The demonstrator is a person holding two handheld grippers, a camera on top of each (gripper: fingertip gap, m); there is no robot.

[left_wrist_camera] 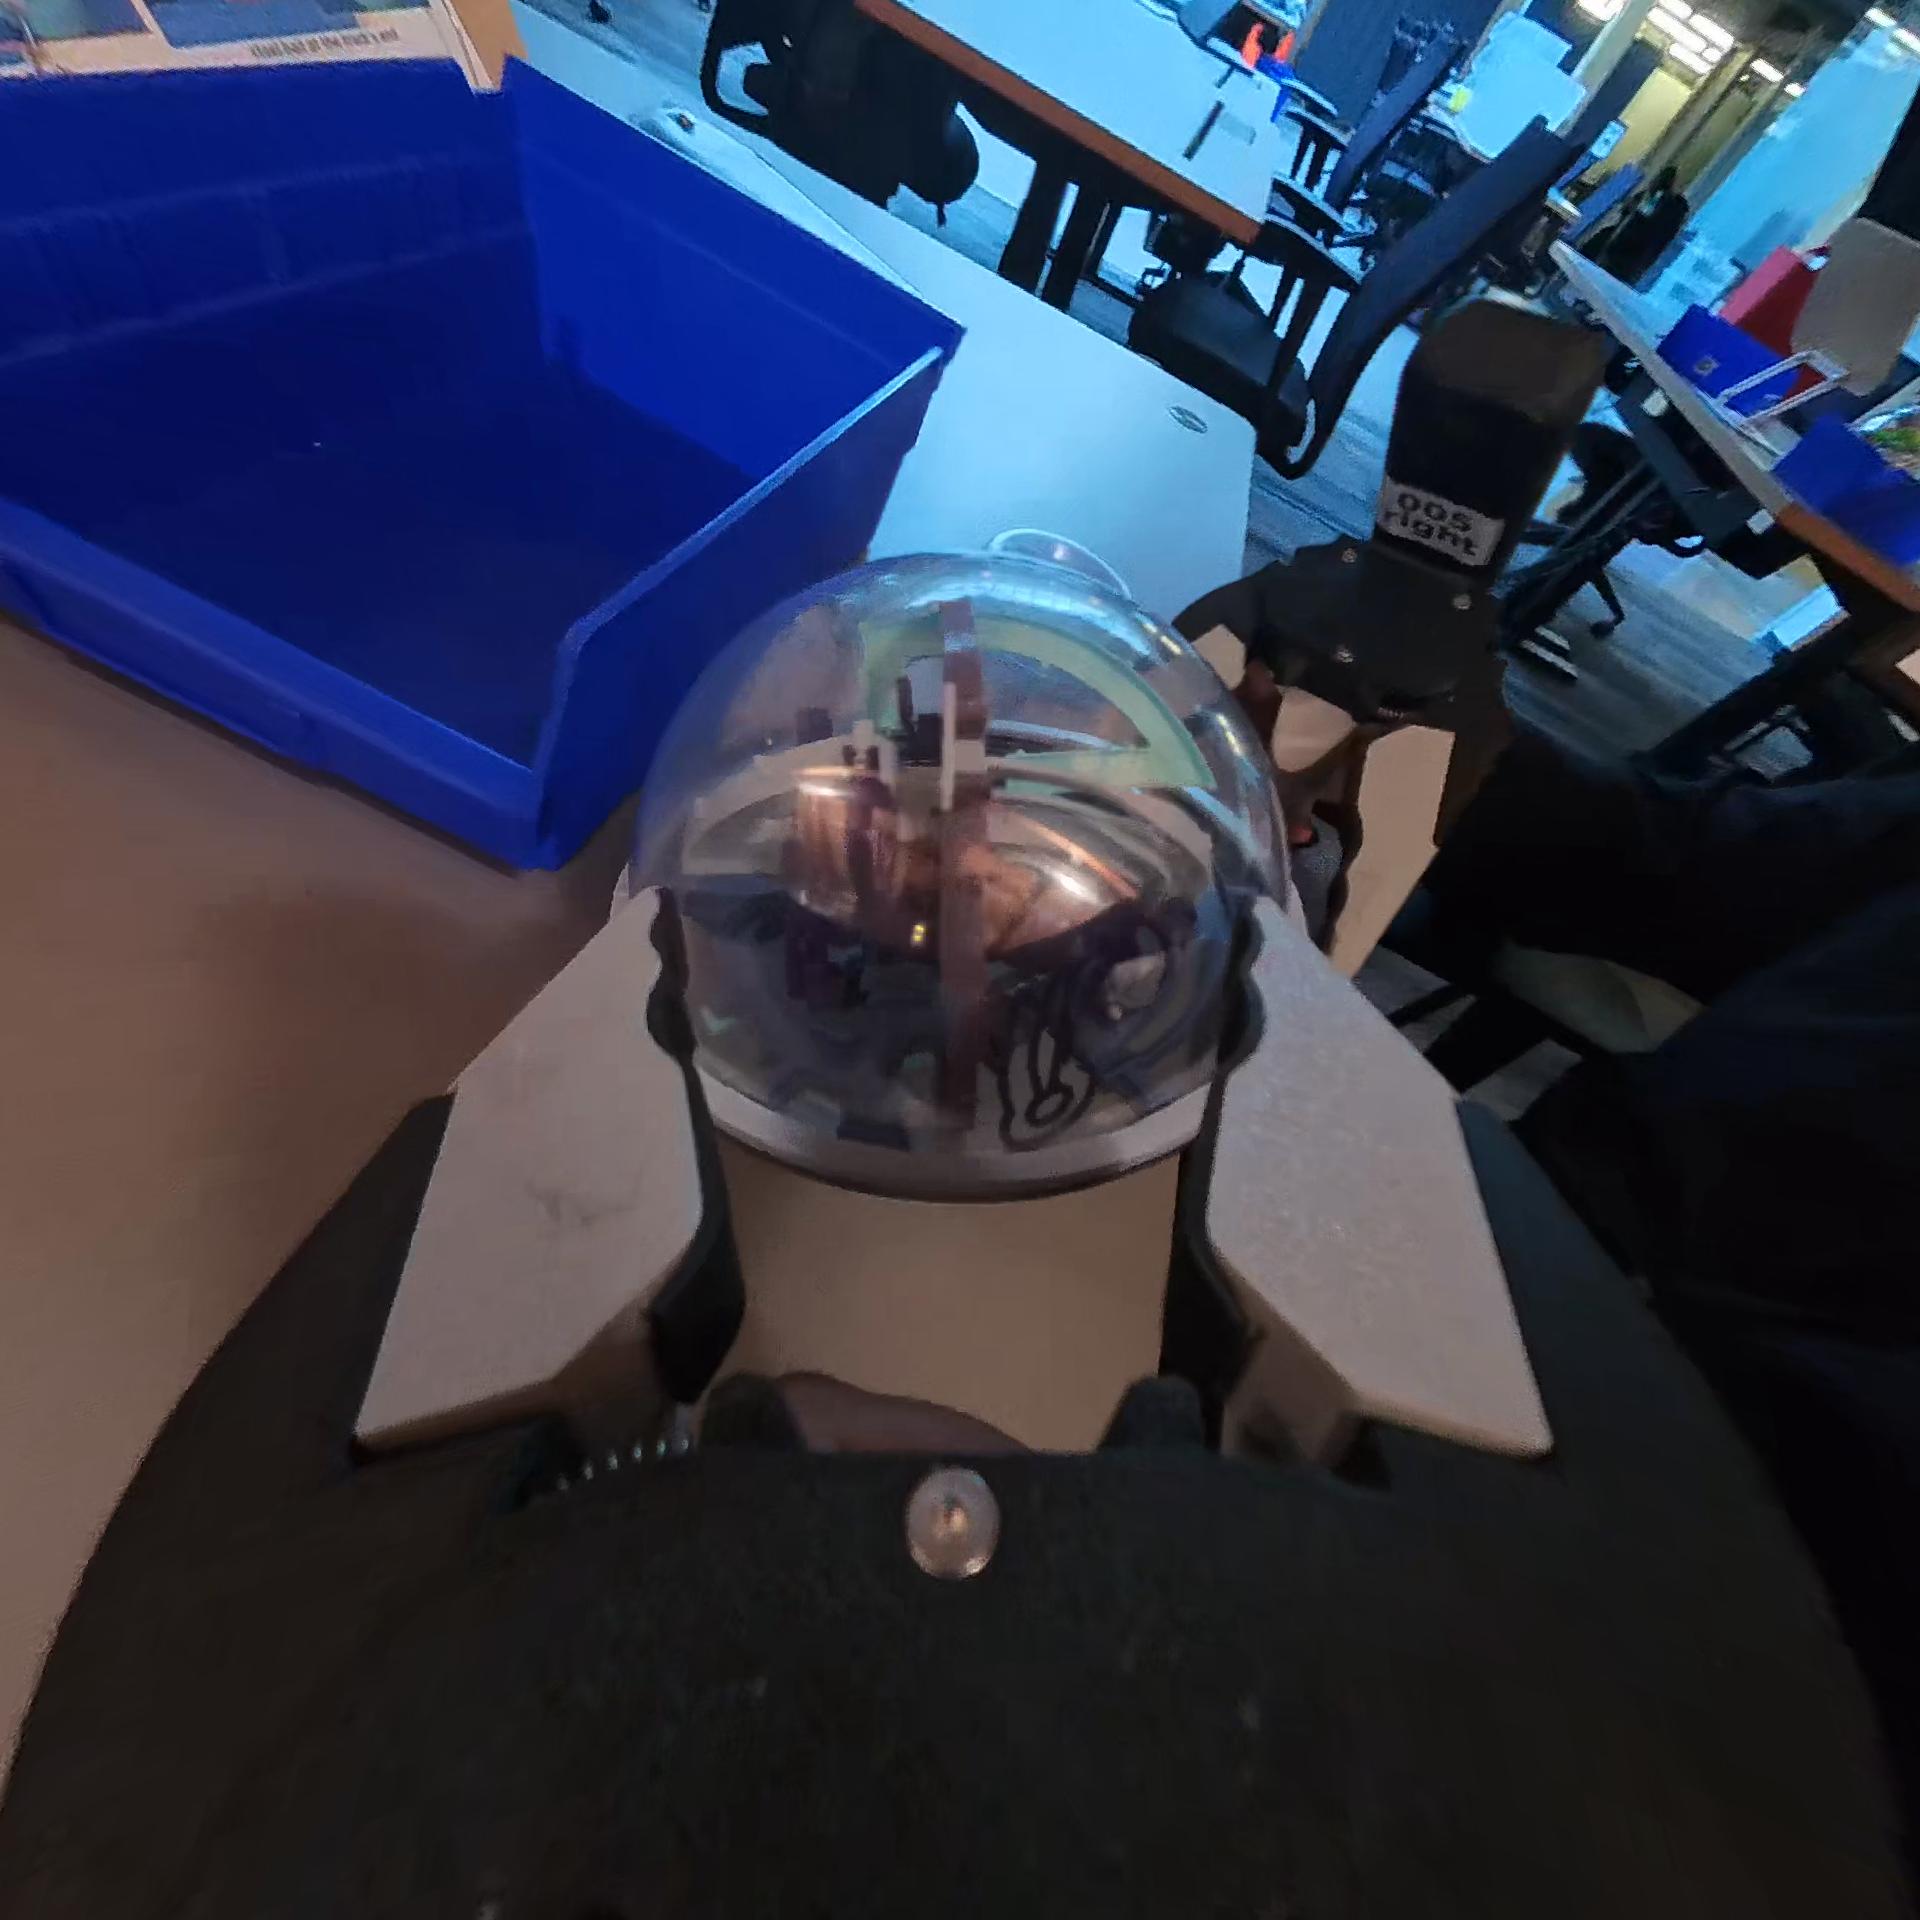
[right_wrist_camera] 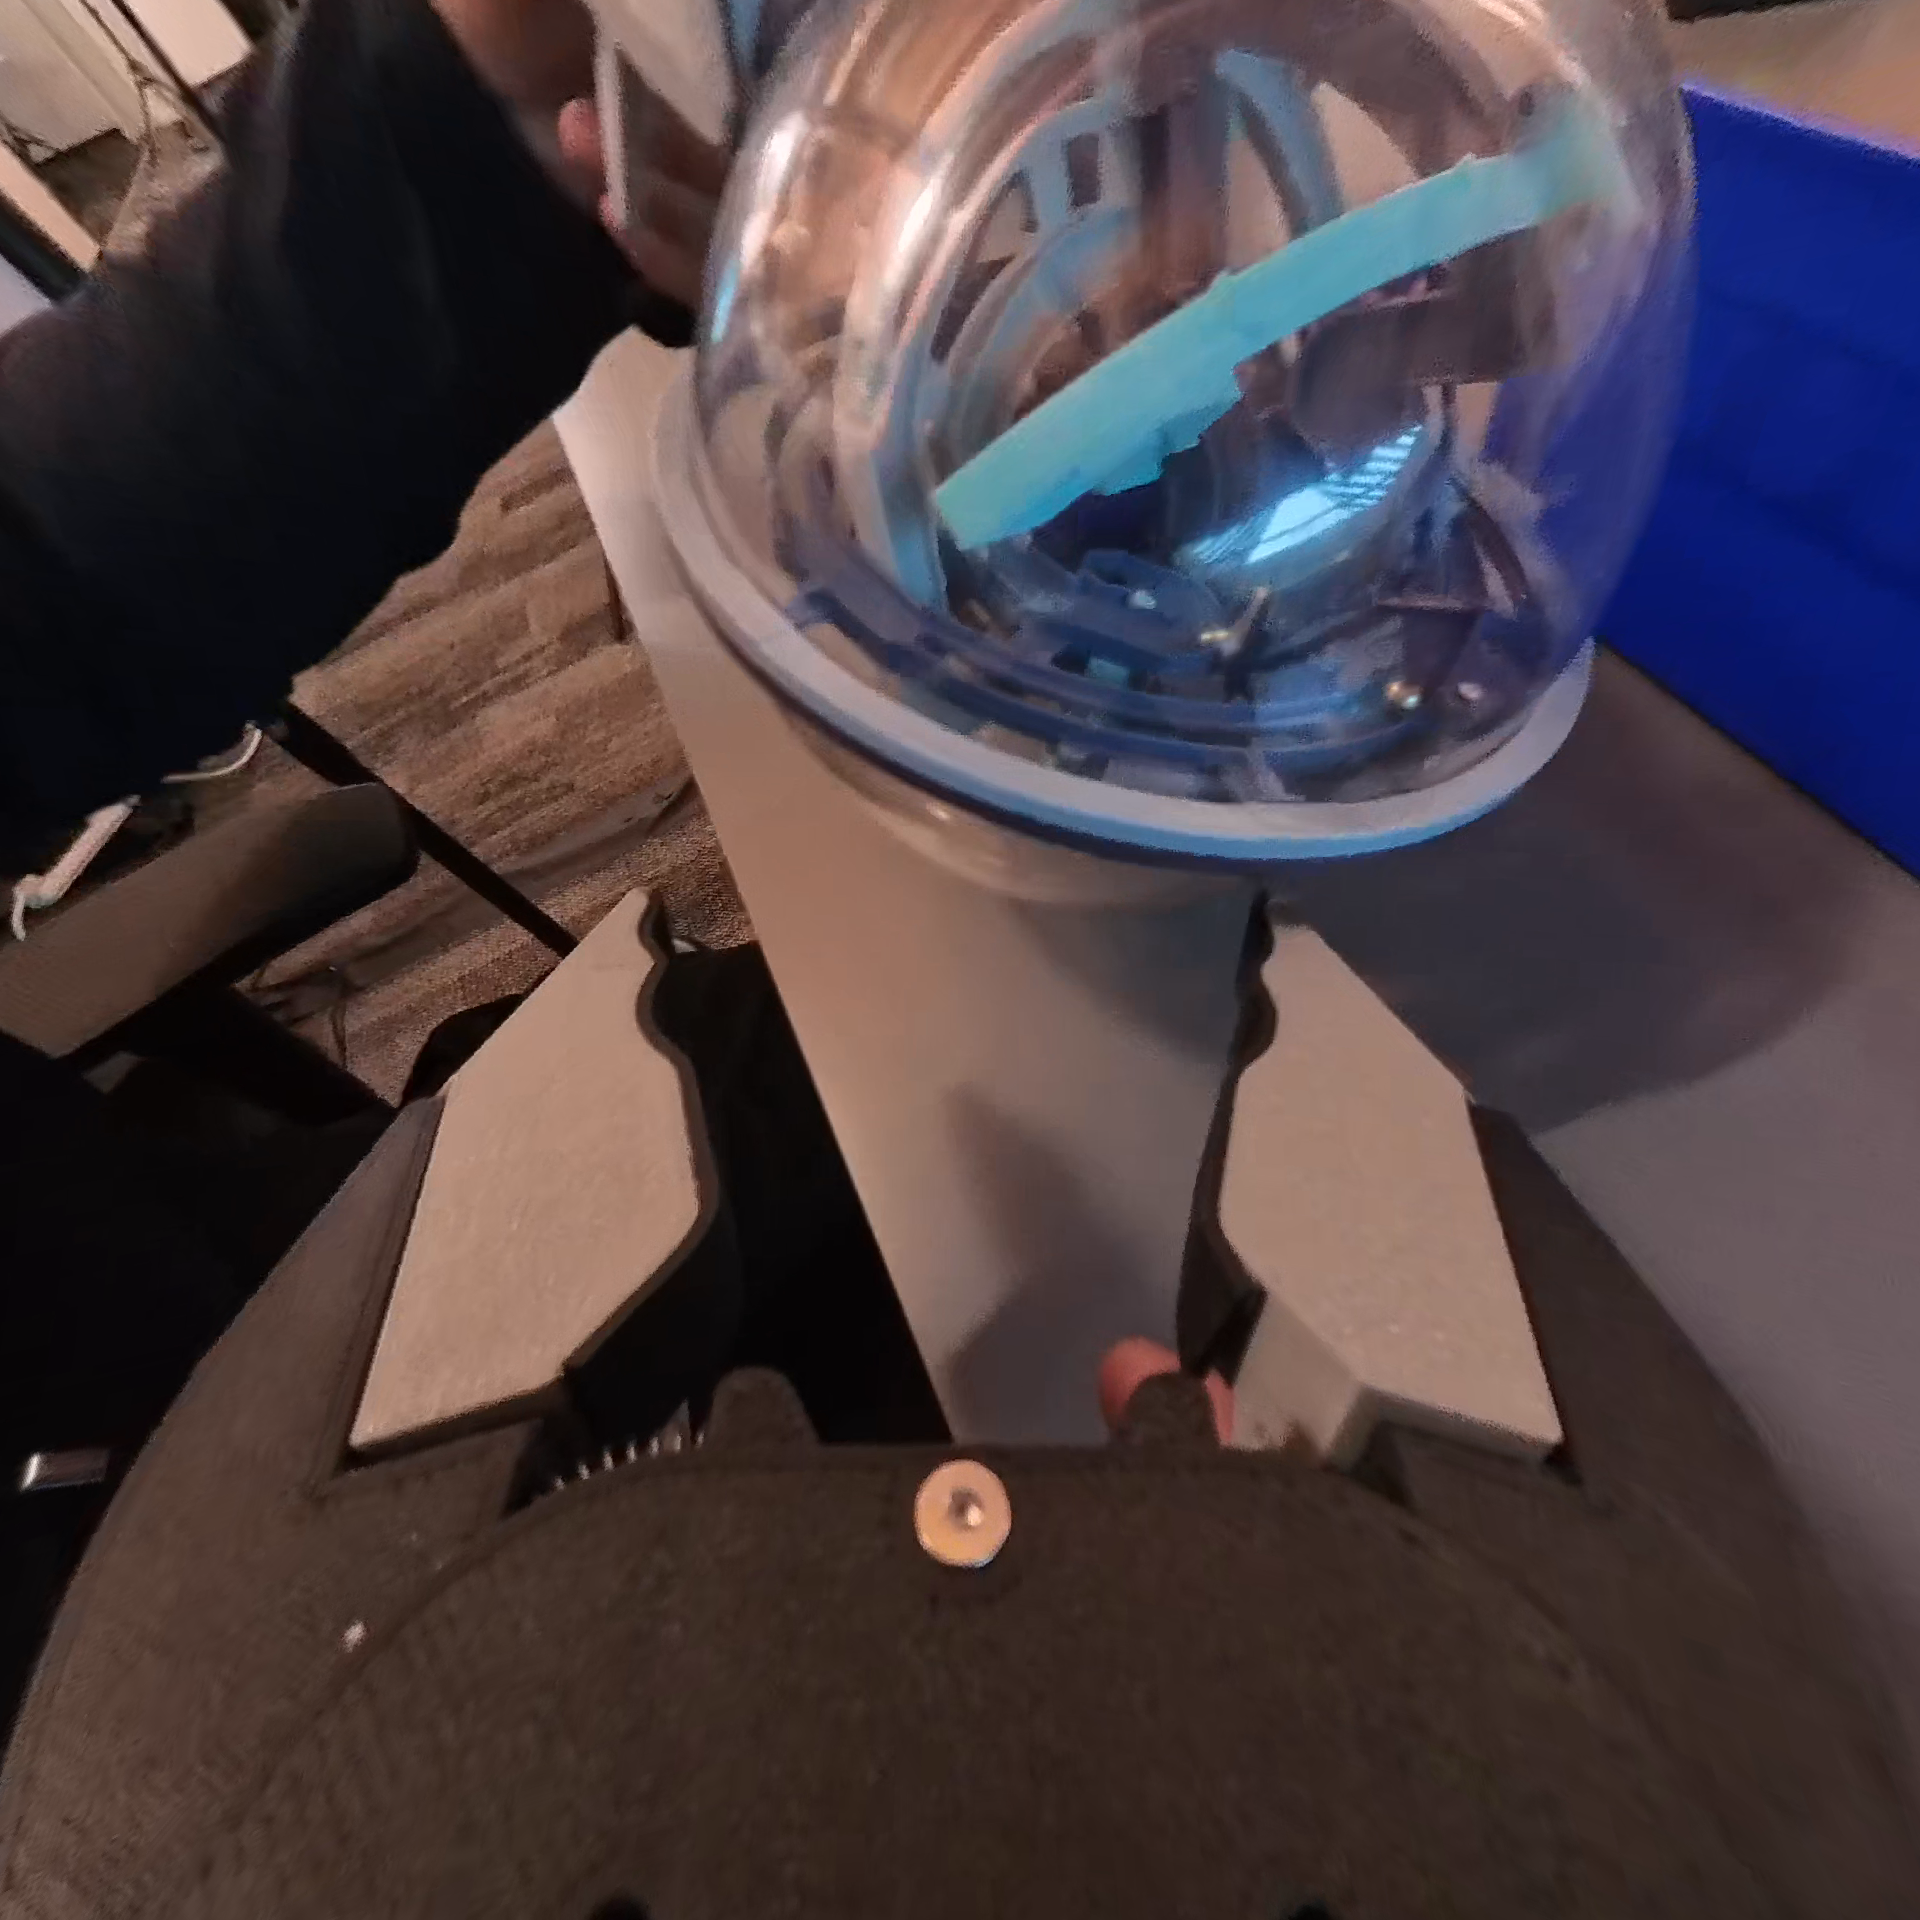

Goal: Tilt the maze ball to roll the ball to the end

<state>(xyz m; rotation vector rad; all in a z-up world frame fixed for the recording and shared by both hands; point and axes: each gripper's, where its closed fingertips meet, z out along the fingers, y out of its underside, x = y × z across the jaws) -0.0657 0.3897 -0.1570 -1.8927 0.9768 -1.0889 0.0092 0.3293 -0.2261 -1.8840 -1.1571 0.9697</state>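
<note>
The maze ball (left_wrist_camera: 956, 831) is a clear sphere with green, maroon and purple tracks inside. My left gripper (left_wrist_camera: 956, 935) is shut on it, one finger on each side, holding it above the tan table (left_wrist_camera: 208, 987). In the right wrist view the maze ball (right_wrist_camera: 1143, 447) fills the upper middle, tilted, with a blue ring around it. My right gripper (right_wrist_camera: 951, 935) is open, its fingertips just below and short of the sphere. The right gripper also shows in the left wrist view (left_wrist_camera: 1371, 717), behind the ball to the right. I cannot make out the small ball inside.
A blue plastic bin (left_wrist_camera: 416, 416) stands on the table left of the ball and shows at the right edge of the right wrist view (right_wrist_camera: 1818, 416). A person's dark sleeve (right_wrist_camera: 260, 364) is at the left. The table edge (right_wrist_camera: 727, 831) drops to carpet. Office chairs (left_wrist_camera: 1351, 291) and desks stand behind.
</note>
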